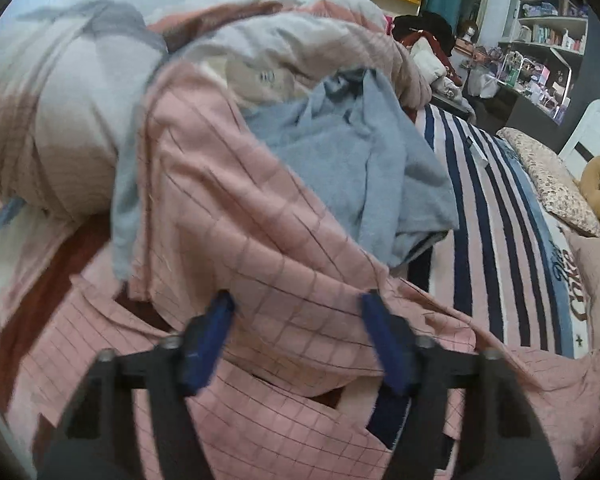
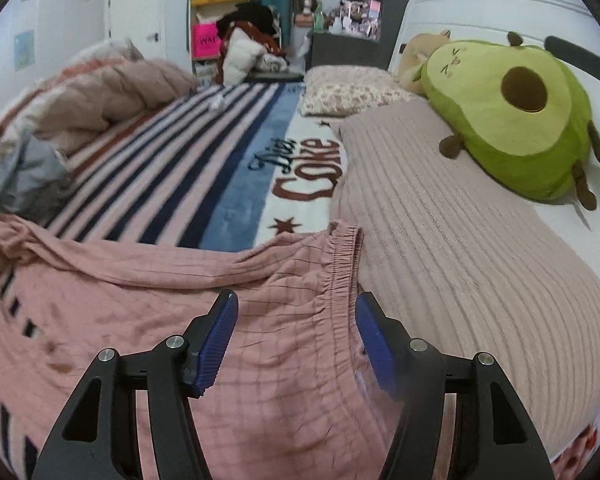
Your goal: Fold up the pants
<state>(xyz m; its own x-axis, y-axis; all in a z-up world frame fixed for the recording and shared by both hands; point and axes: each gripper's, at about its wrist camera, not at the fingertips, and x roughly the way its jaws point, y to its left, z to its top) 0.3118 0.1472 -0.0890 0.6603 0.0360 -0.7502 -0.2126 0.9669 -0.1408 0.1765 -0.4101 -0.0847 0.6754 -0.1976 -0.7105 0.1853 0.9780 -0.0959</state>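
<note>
Pants (image 2: 148, 320): thin matt pink cloth, fine dark grid, creased; waistband (image 2: 344, 256) gathered elastic.
Striped blanket (image 2: 172, 184): plush, fleecy.
Knit throw (image 2: 460, 248) at 3 o'clock: ribbed, matt pink.
Avocado plush (image 2: 516, 120): soft velour (short nap).
Right gripper (image 2: 296, 340): matt black plastic, ridged blue pads (image 2: 216, 344), bright metal screws.
Grey garment (image 1: 352, 152): soft jersey cloth.

I see my right gripper (image 2: 296, 304) spread wide over the pink checked pants (image 2: 180, 280), their gathered waistband (image 2: 342, 260) touching a ribbed pink blanket (image 2: 460, 260), with an avocado plush toy (image 2: 512, 116) beyond.
</note>
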